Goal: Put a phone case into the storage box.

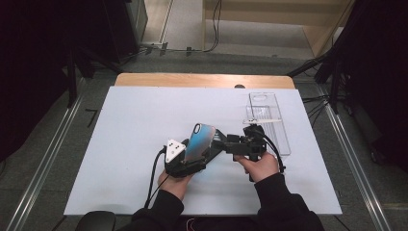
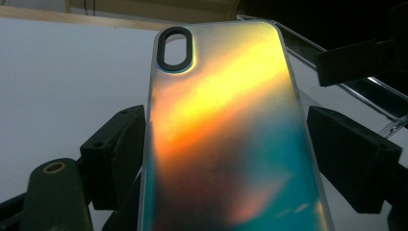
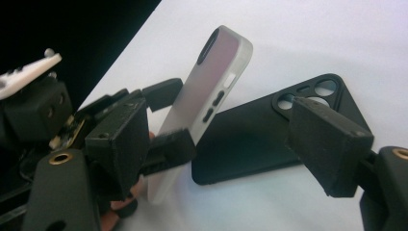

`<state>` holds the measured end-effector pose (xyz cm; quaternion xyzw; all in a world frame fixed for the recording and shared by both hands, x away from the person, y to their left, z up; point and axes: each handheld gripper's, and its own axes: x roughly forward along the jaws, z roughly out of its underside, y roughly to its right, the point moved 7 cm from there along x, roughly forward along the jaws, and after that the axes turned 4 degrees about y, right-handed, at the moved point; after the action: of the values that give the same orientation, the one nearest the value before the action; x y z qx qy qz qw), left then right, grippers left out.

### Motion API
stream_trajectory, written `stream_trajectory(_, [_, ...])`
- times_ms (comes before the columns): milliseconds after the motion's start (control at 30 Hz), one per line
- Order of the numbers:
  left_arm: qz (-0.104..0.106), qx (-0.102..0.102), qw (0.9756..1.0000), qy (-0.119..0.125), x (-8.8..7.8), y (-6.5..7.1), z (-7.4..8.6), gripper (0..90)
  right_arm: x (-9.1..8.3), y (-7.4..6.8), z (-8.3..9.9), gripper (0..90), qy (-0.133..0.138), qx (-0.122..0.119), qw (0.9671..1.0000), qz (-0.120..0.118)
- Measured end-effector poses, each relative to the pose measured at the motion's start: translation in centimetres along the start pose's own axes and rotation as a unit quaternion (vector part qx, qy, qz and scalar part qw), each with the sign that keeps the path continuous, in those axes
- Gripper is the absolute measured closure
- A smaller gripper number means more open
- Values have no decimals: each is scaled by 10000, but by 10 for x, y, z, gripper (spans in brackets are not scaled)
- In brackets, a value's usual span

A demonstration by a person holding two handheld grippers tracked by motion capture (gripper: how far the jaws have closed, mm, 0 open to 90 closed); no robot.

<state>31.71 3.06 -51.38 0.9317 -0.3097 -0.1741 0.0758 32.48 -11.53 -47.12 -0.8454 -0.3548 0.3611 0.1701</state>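
L gripper (image 1: 191, 153) clamping iridescent phone case (image 1: 198, 140), center frame, tilted up off the white table (image 1: 125, 144).
R gripper (image 1: 225, 143) sitting just right of it w/ jaws gaping, nothing gripped; black phone case (image 3: 250, 137) lying flat on table btwn them. Clear tray (image 1: 269, 120) upper right.

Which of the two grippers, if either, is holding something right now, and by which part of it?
The left gripper holds the iridescent phone case upright by its two long side edges, near its lower end. The right gripper holds nothing; its jaws stand open beside the case.
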Motion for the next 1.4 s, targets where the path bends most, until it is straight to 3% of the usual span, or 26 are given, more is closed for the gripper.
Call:
stream_trajectory(100, [46,-24,9999,144,-1,3,1,170,7,1,-3,232,-30,0,10000,69])
stream_trajectory(400, [125,-8,9990,426,-4,14,1,169,20,2,-7,284,-109,175,9998,-25])
stream_trajectory(600, [29,-102,9985,537,-6,15,1,169,26,0,-8,331,-201,252,9995,-47])
stream_trajectory(800, [129,-178,9980,587,-6,19,2,169,31,-1,-10,445,-274,445,9986,-110])
stream_trajectory(900, [143,-131,9984,534,-5,21,4,169,33,0,-9,550,-362,526,9978,-182])
stream_trajectory(1033, [146,-139,9985,507,-4,22,6,169,33,-2,-9,642,-345,428,9983,-181])
stream_trajectory(1133, [220,-128,9984,499,-4,24,7,169,31,-5,-10,763,-284,455,9980,-324])
stream_trajectory(1400, [330,-141,9985,419,-3,26,6,169,26,-13,-11,829,-224,484,9974,-481])
